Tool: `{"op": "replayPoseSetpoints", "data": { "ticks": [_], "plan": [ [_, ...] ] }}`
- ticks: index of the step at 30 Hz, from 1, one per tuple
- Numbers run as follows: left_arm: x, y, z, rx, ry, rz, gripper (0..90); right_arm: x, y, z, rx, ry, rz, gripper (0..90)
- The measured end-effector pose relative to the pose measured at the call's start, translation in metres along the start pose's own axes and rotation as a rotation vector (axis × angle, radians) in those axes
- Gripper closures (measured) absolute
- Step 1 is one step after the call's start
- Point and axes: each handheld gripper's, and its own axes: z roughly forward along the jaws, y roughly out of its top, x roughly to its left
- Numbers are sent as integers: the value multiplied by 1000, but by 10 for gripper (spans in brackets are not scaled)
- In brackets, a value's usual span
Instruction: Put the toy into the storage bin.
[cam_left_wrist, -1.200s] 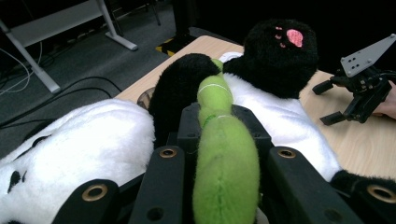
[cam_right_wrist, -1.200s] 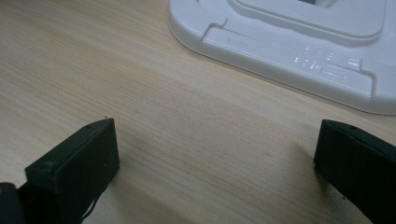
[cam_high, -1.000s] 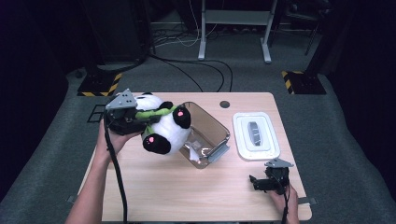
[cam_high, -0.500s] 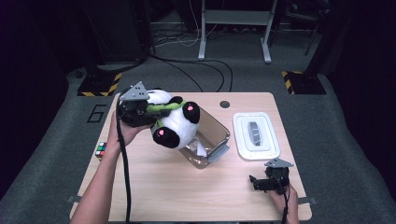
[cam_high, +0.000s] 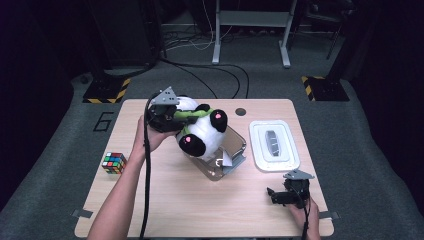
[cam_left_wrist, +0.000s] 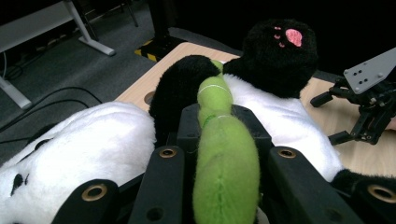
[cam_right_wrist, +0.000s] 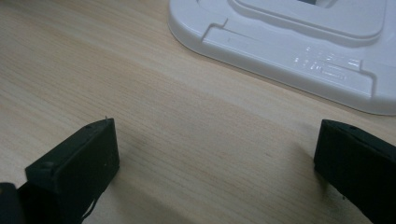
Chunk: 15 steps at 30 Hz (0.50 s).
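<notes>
A black-and-white panda plush (cam_high: 202, 132) with a green stalk (cam_left_wrist: 224, 154) hangs tilted over the left part of a clear plastic bin (cam_high: 239, 149) at mid-table. My left gripper (cam_high: 176, 117) is shut on it, and its jaws clamp the green stalk and the plush body (cam_left_wrist: 116, 144) in the left gripper view. My right gripper (cam_high: 275, 195) rests low near the table's front right, open, with bare wood between its jaws (cam_right_wrist: 215, 154). It also appears far off in the left gripper view (cam_left_wrist: 359, 112).
A white lid (cam_high: 274, 145) lies flat to the right of the bin, just beyond the right gripper (cam_right_wrist: 289, 37). A colour cube (cam_high: 114, 162) sits at the table's left edge. Cables run over the grey floor behind the table.
My left gripper has carried the panda plush rightward, from the table's left side to over the clear bin. The right gripper has stayed put.
</notes>
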Motion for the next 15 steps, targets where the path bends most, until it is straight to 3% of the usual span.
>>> {"op": "replayPoseSetpoints", "data": {
  "ticks": [15],
  "plan": [
    [-3,-4,33,11,-29,-2,750,0,0,0,1,1,1,0]
  ]
}}
